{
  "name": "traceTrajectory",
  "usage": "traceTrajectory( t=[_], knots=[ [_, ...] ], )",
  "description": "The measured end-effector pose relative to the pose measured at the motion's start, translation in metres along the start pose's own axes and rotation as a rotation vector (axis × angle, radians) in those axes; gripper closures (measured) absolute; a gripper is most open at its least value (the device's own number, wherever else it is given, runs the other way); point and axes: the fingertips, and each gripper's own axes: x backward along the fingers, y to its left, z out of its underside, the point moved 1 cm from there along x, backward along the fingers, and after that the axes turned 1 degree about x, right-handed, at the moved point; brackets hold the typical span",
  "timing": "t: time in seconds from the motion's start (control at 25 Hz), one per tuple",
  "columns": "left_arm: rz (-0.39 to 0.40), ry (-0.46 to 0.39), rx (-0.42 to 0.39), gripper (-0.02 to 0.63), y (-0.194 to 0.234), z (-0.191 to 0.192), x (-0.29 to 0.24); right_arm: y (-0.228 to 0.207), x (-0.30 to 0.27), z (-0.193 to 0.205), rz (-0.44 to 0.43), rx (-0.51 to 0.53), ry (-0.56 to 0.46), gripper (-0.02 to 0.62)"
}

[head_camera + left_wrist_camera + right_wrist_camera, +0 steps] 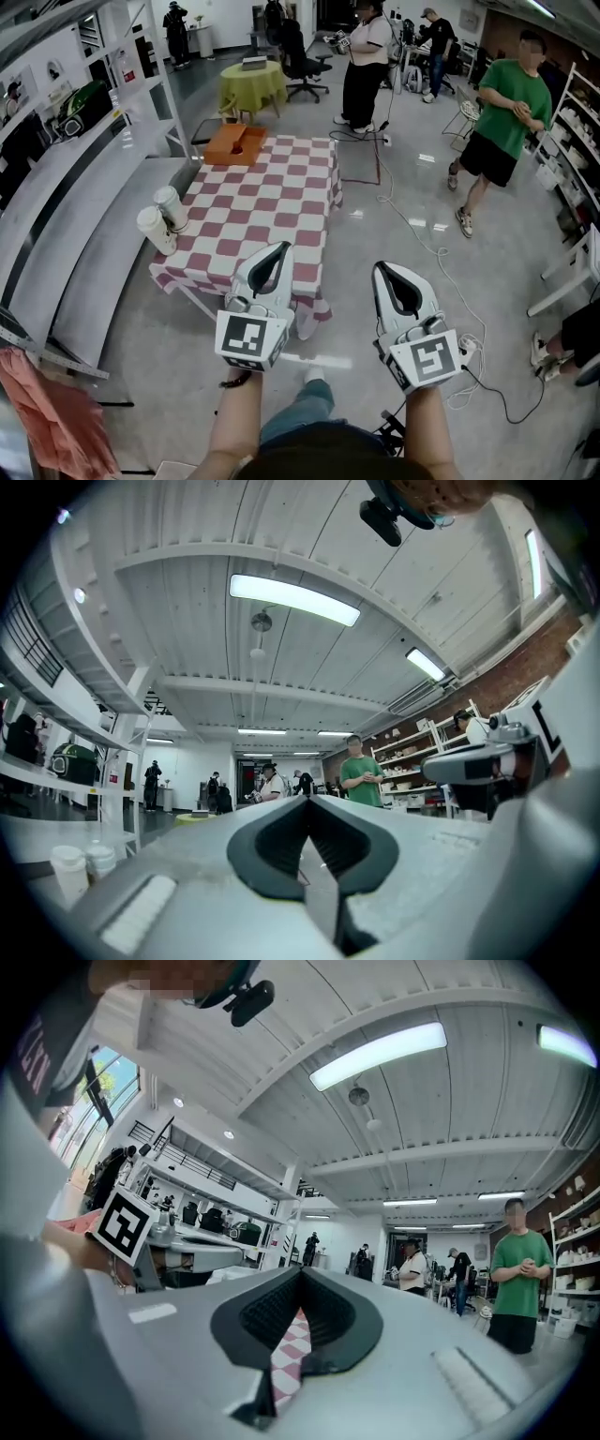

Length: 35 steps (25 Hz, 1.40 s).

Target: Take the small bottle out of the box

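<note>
From the head view, the box (234,143) sits at the table's (272,206) far end; no bottle shows, but it is likely light and slick, so pinch its body squarely. In the left gripper view, your left gripper (306,799) is closed and empty. In the right gripper view, your right gripper (301,1269) is closed and empty too.

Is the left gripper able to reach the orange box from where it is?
Probably not yet. The left gripper hangs by the near end of the checkered table, and the orange box sits at its far end. Nothing stands between them.
</note>
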Motion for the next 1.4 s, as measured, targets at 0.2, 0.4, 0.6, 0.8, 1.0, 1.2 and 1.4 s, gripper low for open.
traceTrajectory(
  t=[0.2,0.4,0.6,0.8,1.0,1.2,1.4],
  knots=[
    [-0.022,-0.005,0.0,0.606,0.03,0.011,-0.062,-0.043,-0.066,0.01,-0.03,-0.006,-0.019,0.594],
    [-0.068,0.004,-0.011,0.606,0.065,0.019,-0.093,-0.058,-0.119,0.02,-0.07,-0.004,-0.024,0.594],
    [-0.133,0.026,-0.006,0.606,0.098,0.033,-0.111,-0.071,-0.159,0.035,-0.108,-0.022,-0.023,0.594],
    [-0.205,0.038,-0.021,0.606,0.125,0.039,-0.128,-0.081,-0.2,0.046,-0.175,-0.046,-0.033,0.594],
    [-0.287,0.046,-0.037,0.606,0.147,0.046,-0.154,-0.099,-0.246,0.055,-0.254,-0.048,-0.063,0.594],
    [-0.418,0.073,-0.049,0.606,0.168,0.06,-0.187,-0.129,-0.304,0.071,-0.379,-0.071,-0.08,0.594],
    [-0.562,0.092,-0.034,0.606,0.194,0.071,-0.22,-0.153,-0.366,0.088,-0.513,-0.088,-0.08,0.594]
  ],
)
